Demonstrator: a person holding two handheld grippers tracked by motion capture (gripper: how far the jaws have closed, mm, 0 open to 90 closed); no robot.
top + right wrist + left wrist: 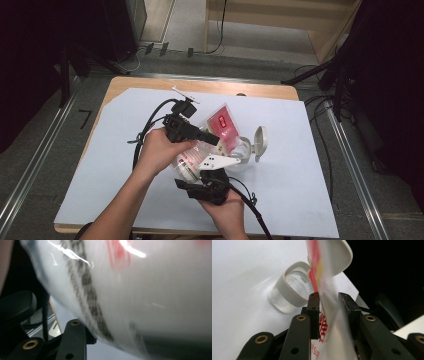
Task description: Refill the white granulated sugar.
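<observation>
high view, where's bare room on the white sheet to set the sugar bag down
Bare patches on the white table sheet: the whole left side beside the forearm, the right side beyond the open white jar lid, and the far strip along the wooden edge. Crowded at centre, where the clear red-printed plastic bag, clear glass jar and both grippers cluster.

Wooden table covered by a white sheet; wood bare along the far edge. A clear jar, lid flipped open, stands near the sheet's middle.
</observation>
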